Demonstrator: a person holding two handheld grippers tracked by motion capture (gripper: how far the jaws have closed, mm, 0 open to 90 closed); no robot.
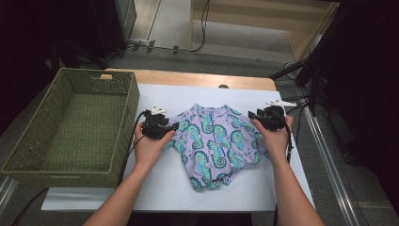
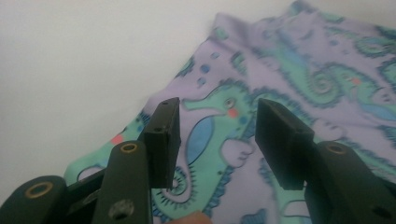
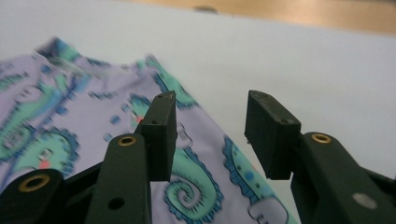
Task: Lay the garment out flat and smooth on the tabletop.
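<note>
High view: soft seahorse-print shirt (image 1: 214,143) (crumpled hem) beside woven basket (image 1: 70,129).

a: left gripper (image 1: 175,126): black body, grey three-cornered plate on top, black cable trailing, brass-ringed holes noted on the arms.
b: right gripper (image 1: 251,114): same build recorded. forearms bare, no sleeves worn.
</note>
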